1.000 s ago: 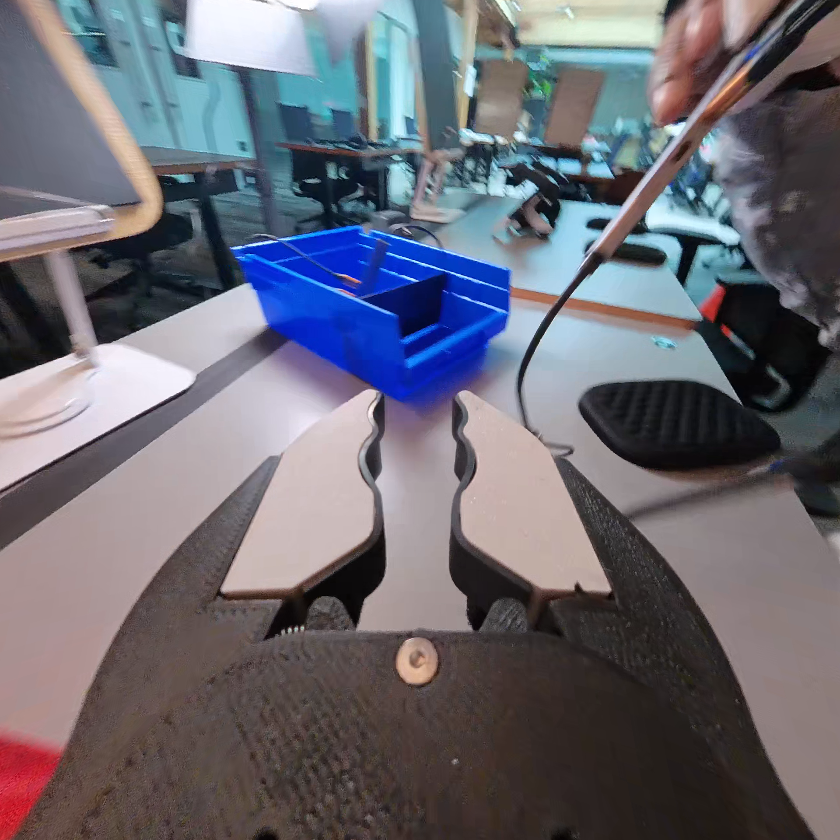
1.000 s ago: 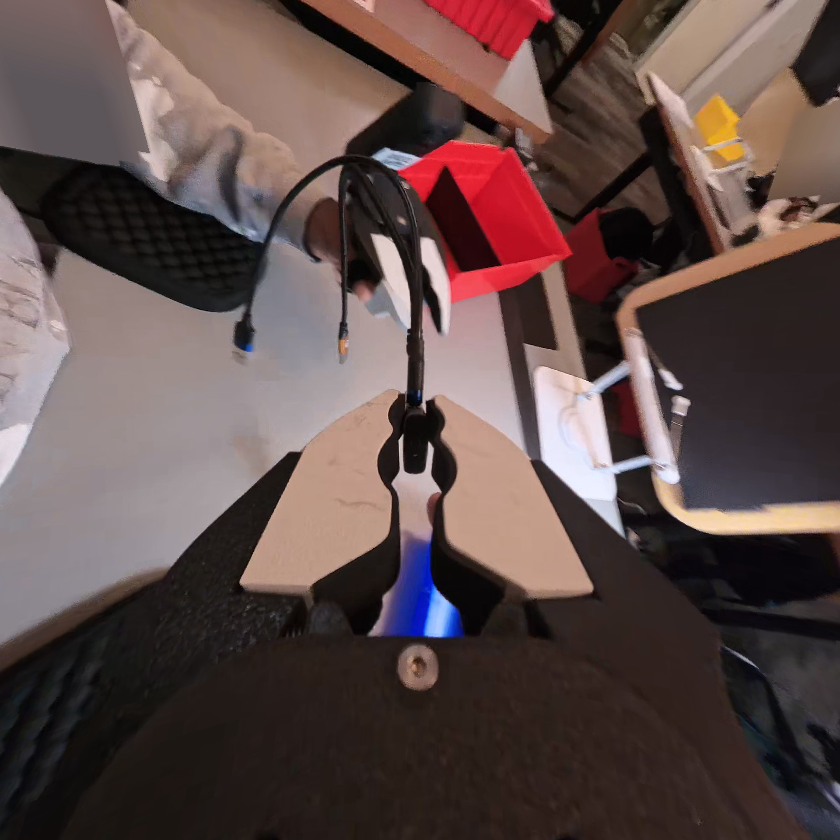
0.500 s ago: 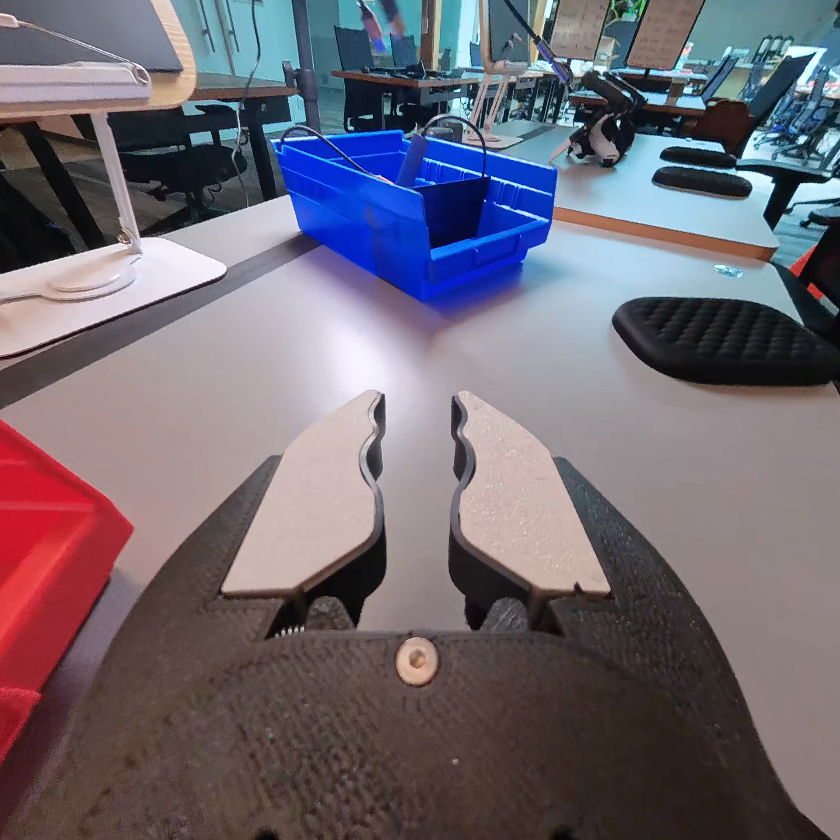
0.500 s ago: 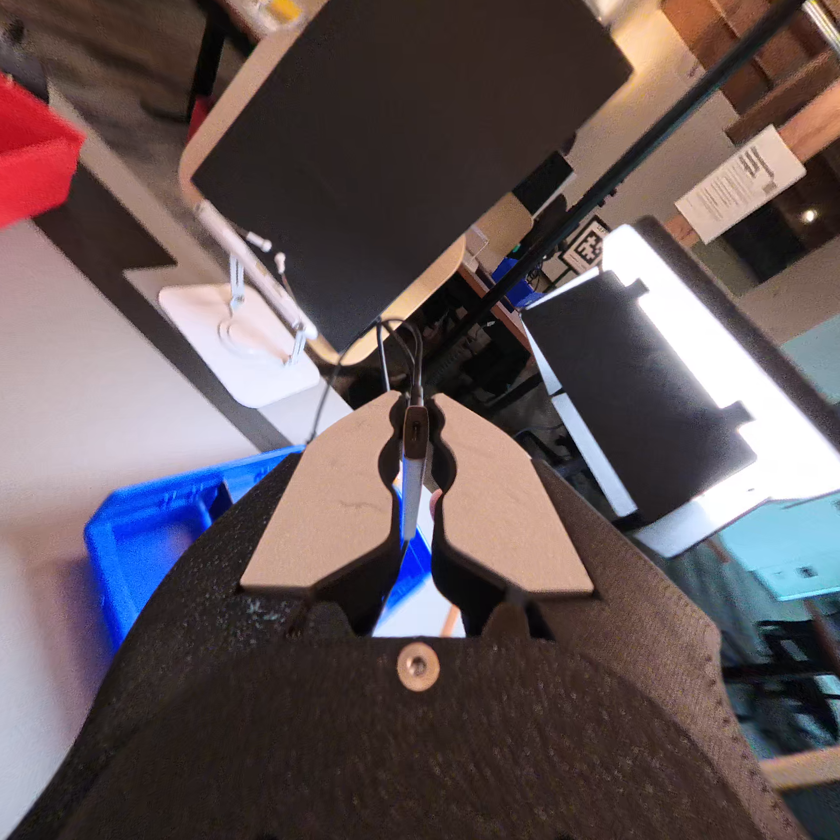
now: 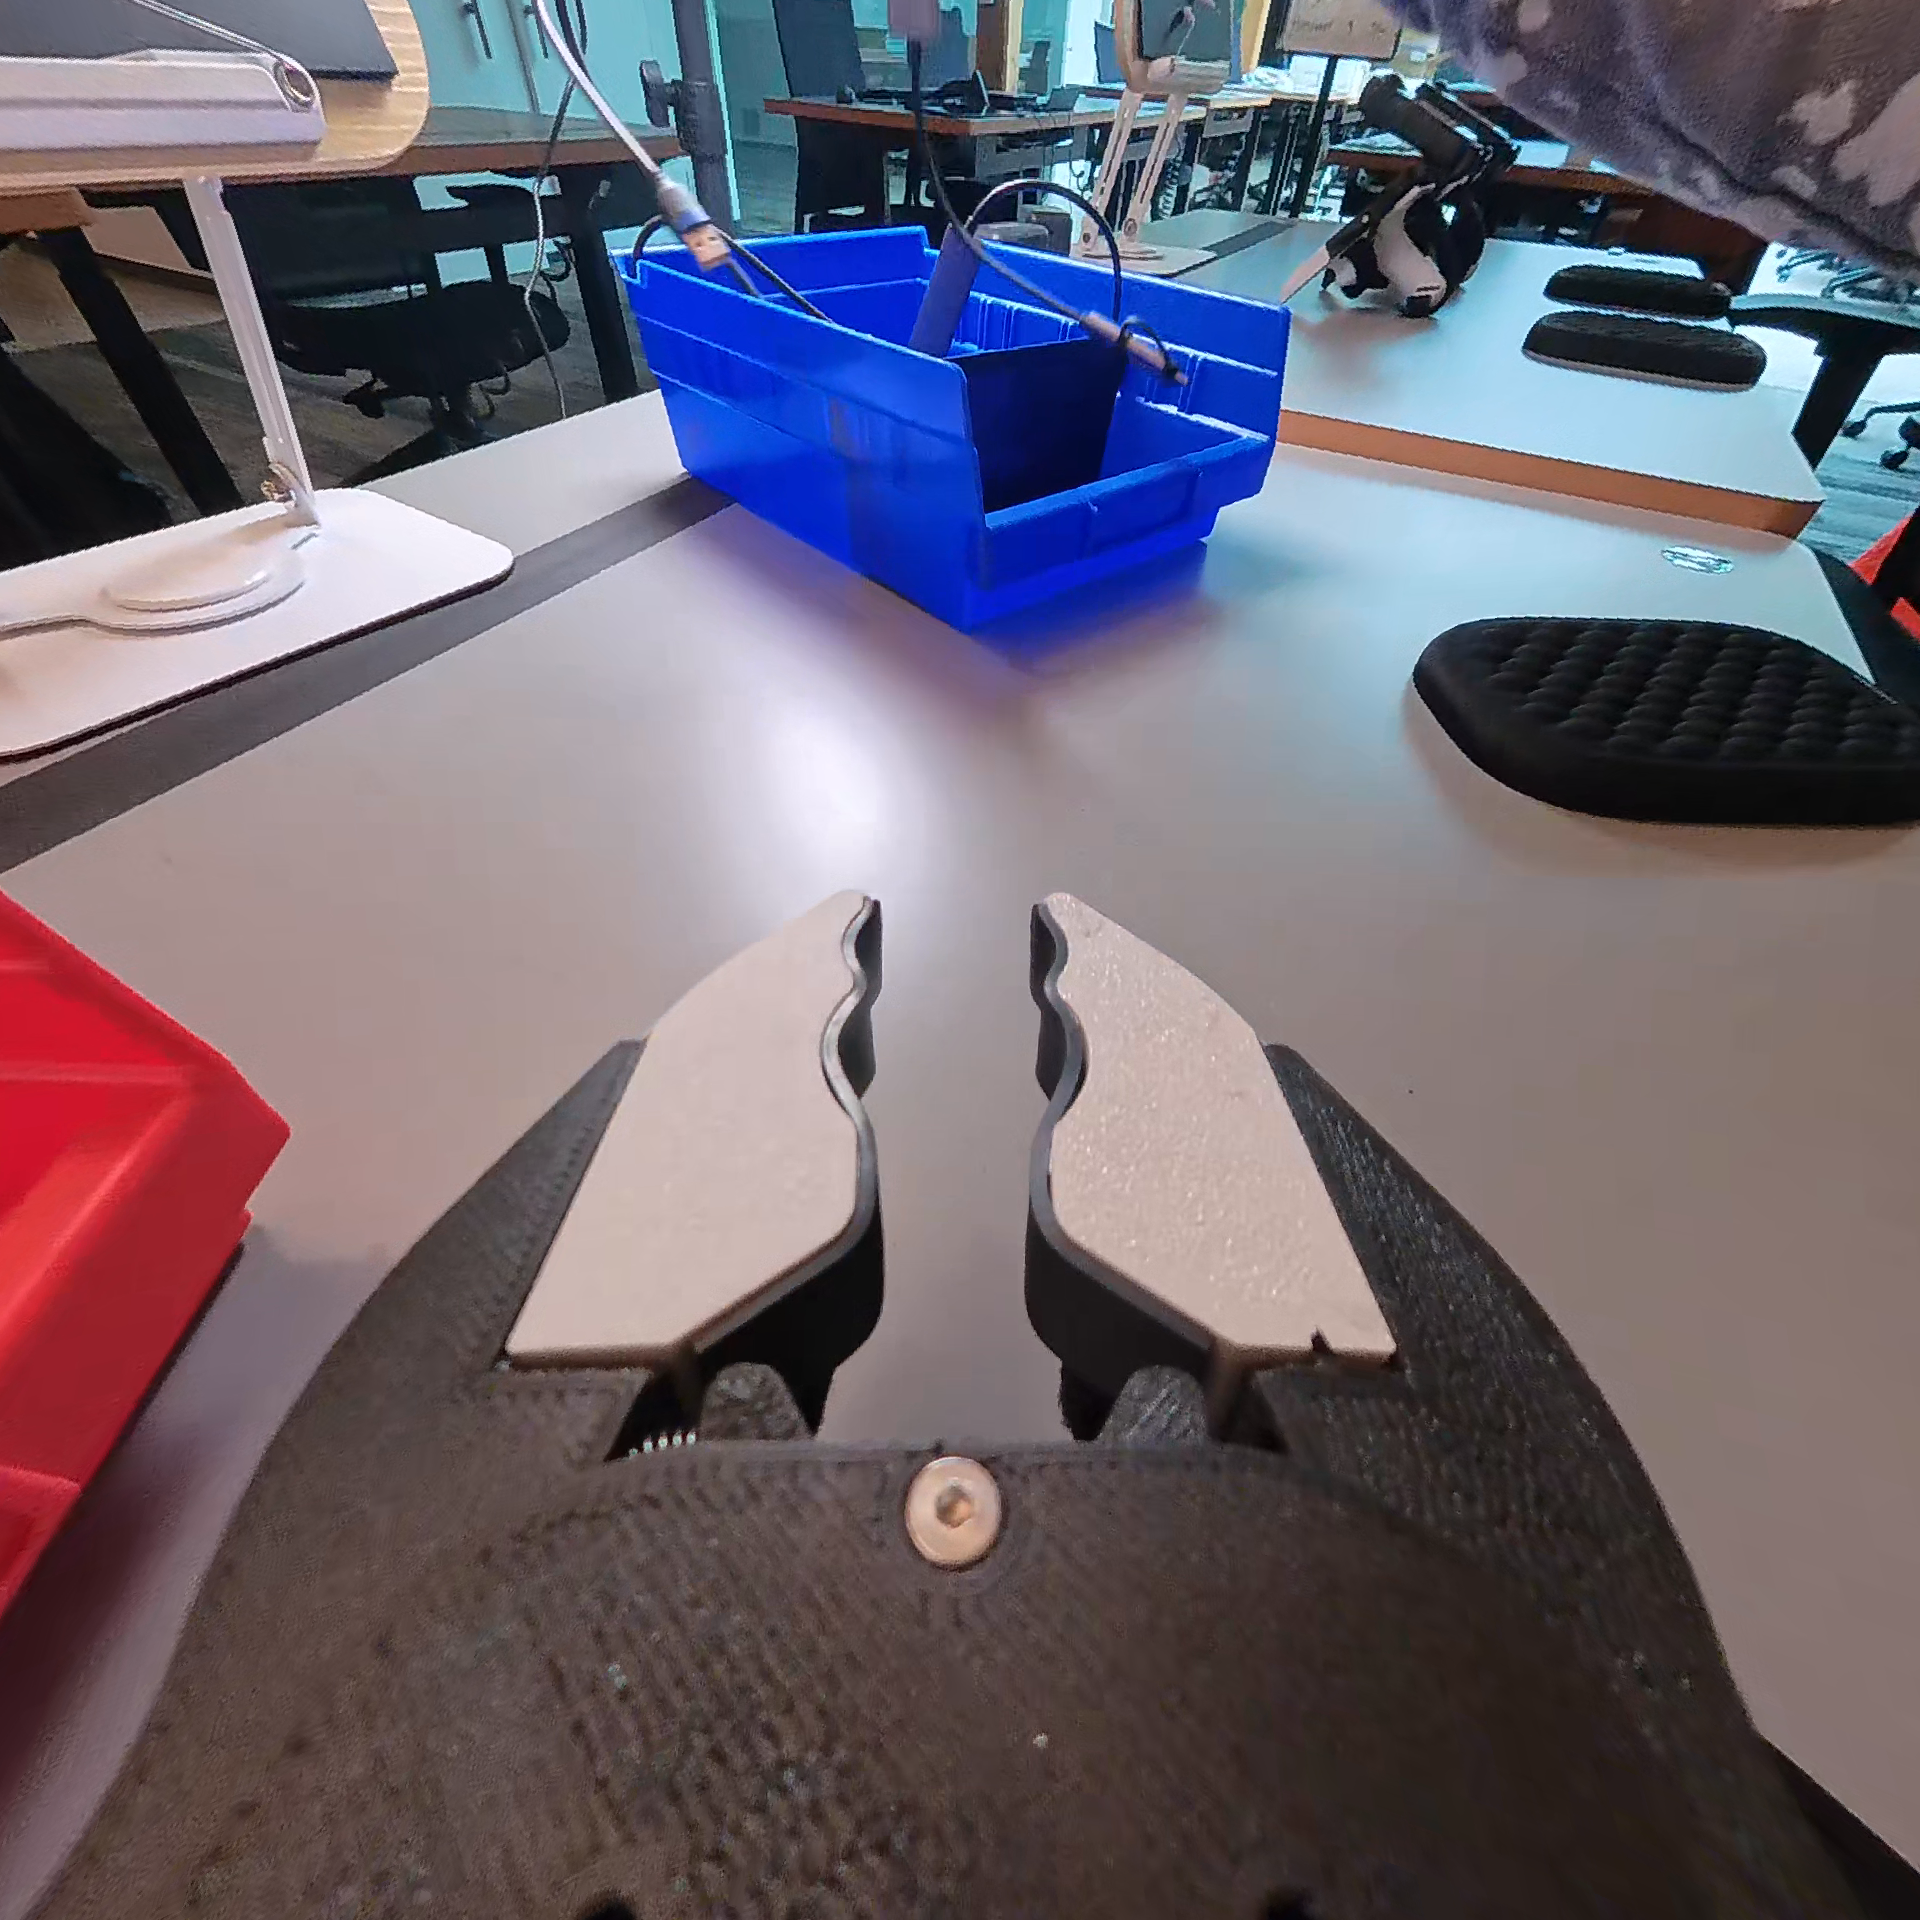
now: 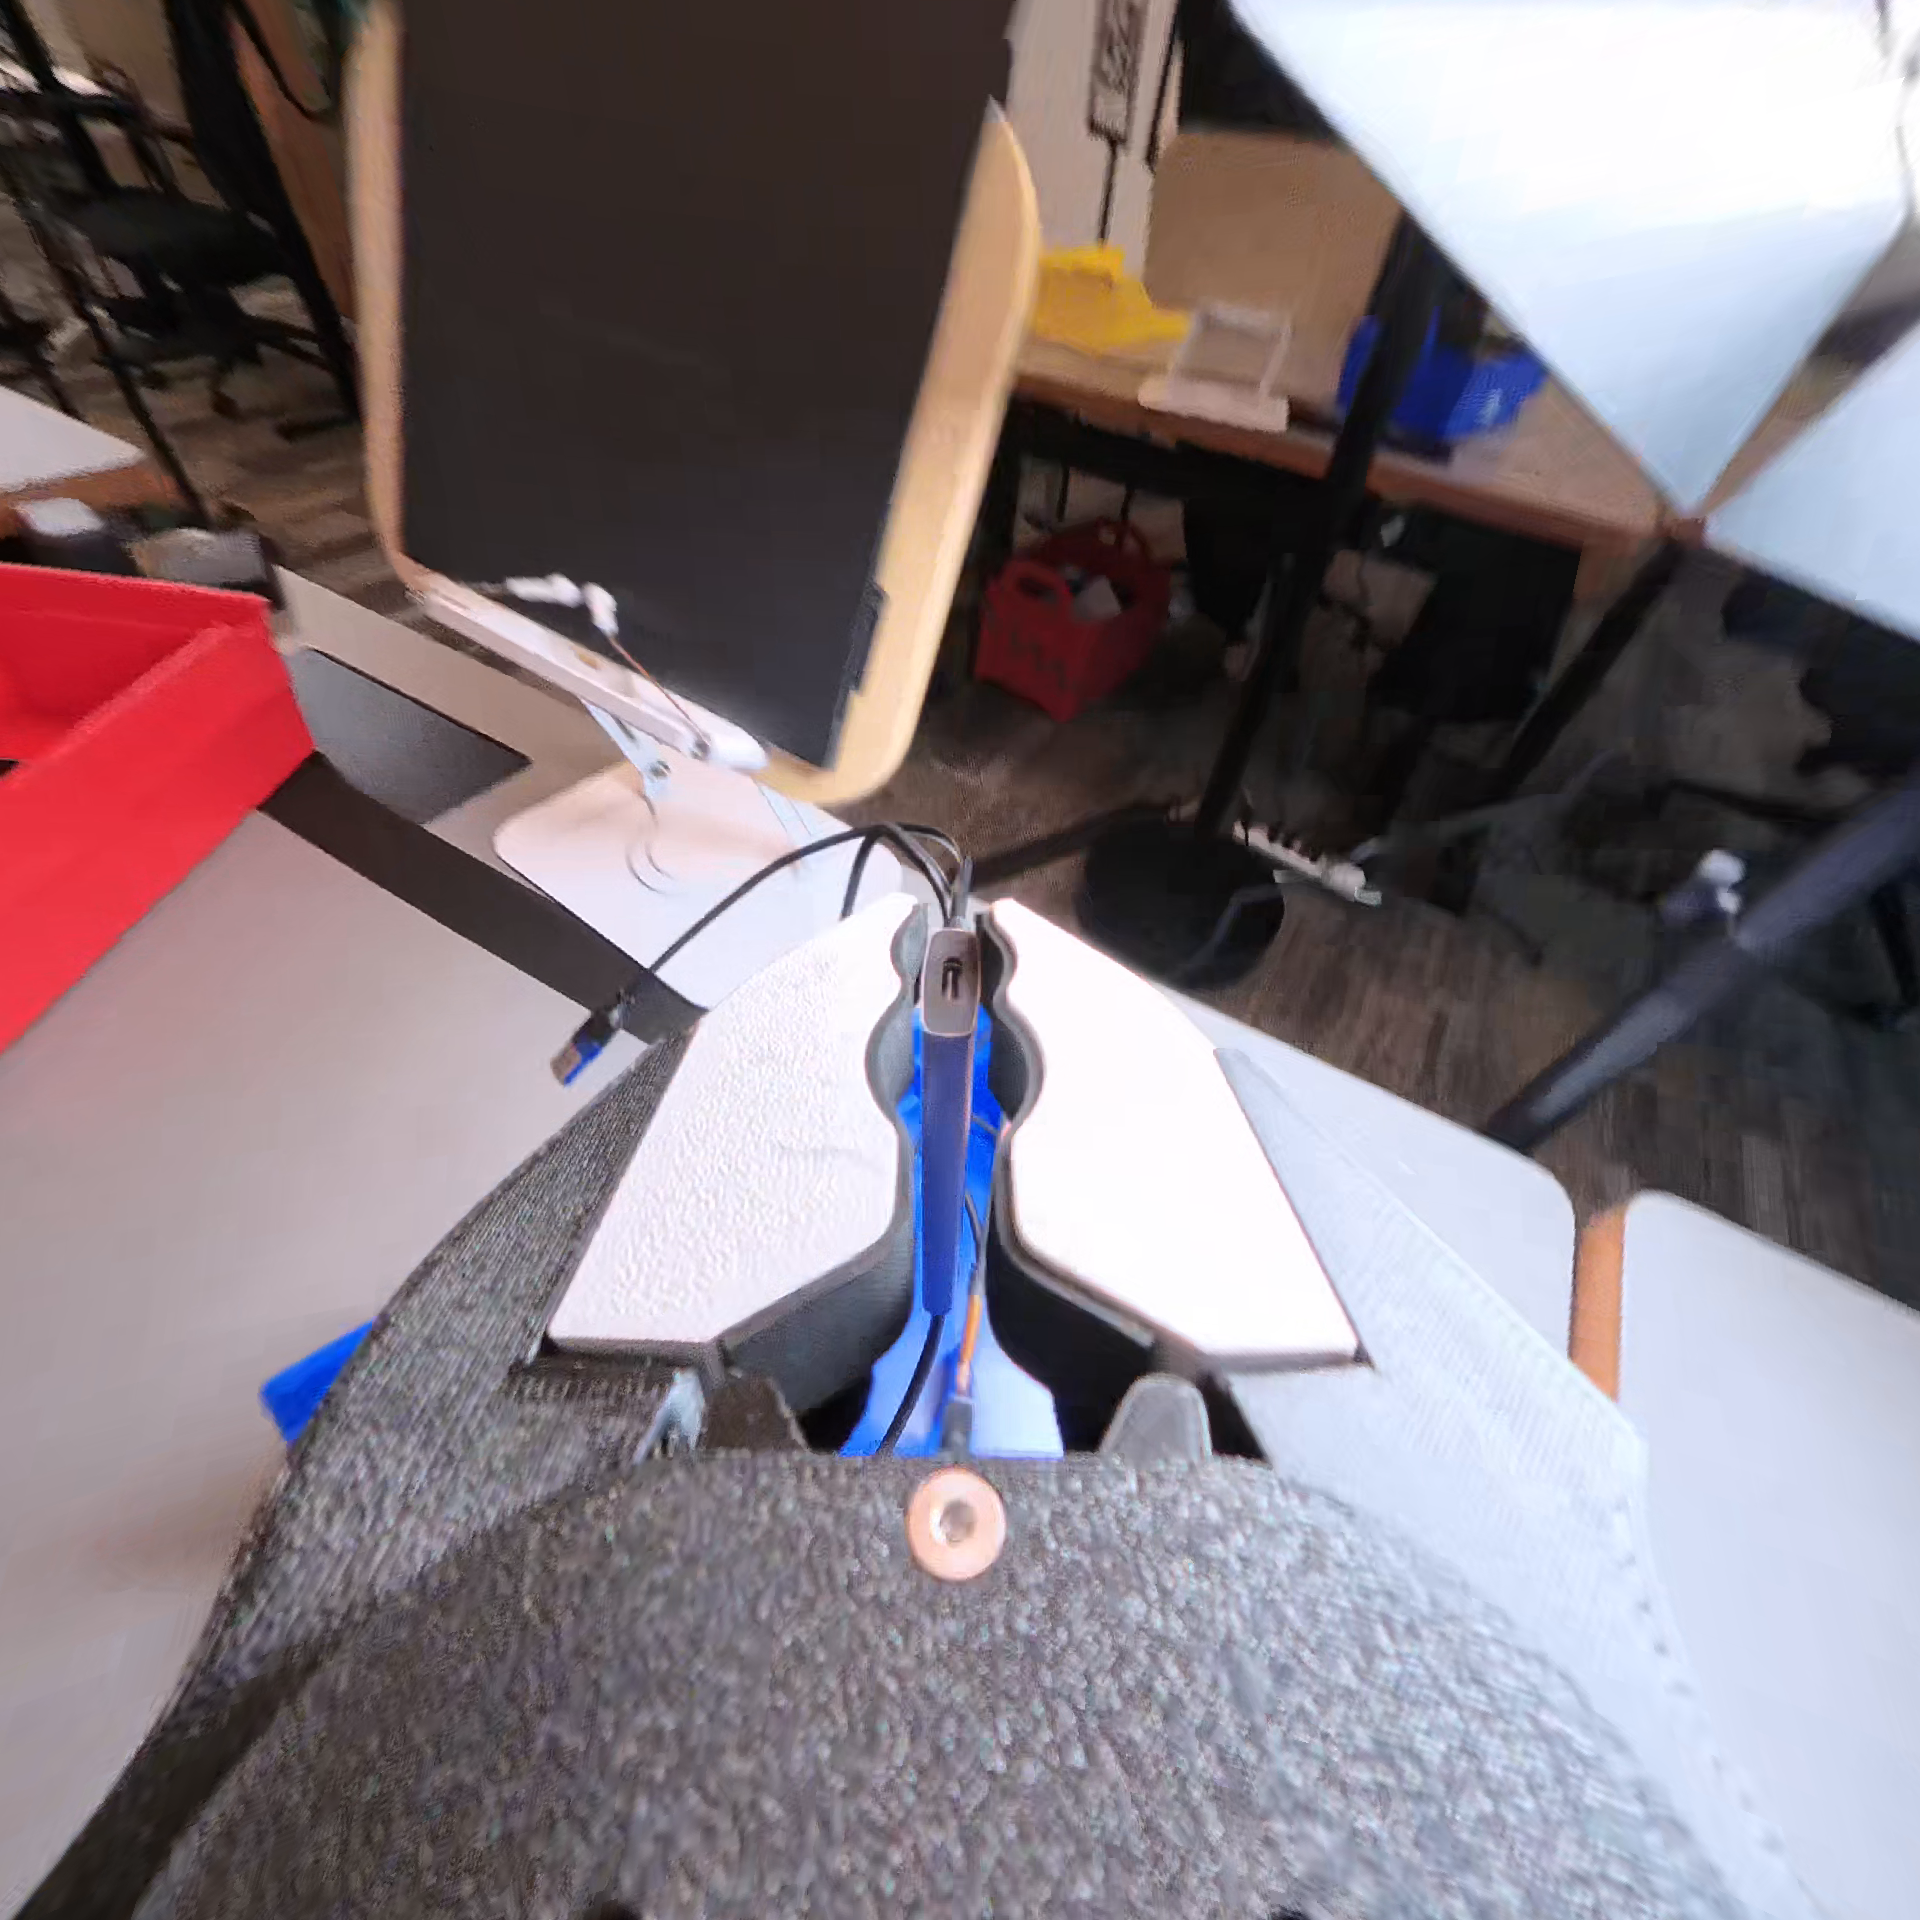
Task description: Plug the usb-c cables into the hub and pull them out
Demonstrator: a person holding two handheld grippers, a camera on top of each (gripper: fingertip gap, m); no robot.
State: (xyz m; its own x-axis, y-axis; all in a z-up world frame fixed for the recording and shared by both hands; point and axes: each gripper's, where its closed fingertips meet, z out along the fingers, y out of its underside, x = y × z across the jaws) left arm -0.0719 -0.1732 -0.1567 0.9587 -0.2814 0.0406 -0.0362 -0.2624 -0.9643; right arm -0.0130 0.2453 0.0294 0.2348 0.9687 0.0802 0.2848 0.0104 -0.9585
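Pinching the slim hub (image 6: 951, 1049) edge-on between their pale, grainy pads, the right tongs (image 6: 951, 925) are closing on it near its top end, probably so that it is hanging plumb into the blue bin (image 6: 312, 1387) just below them. Thin black cables (image 6: 769, 883) are arching out of the hub's top beyond the fingertips, one plug (image 6: 582, 1039) dangling free off to the left. The left tongs (image 5: 956, 914) are sitting parted and gripping nothing, hovering low over the smooth grey table (image 5: 727, 790), seemingly waiting their turn. Well ahead of them the same glossy plastic bin (image 5: 831, 436) is standing, the hub (image 5: 940, 296) leaning upright inside with cable loops (image 5: 1049, 208) springing over its rim. A red bin (image 5: 94, 1143) is lying just left; a quilted black pad (image 5: 1673, 717) is resting ahead to the right.
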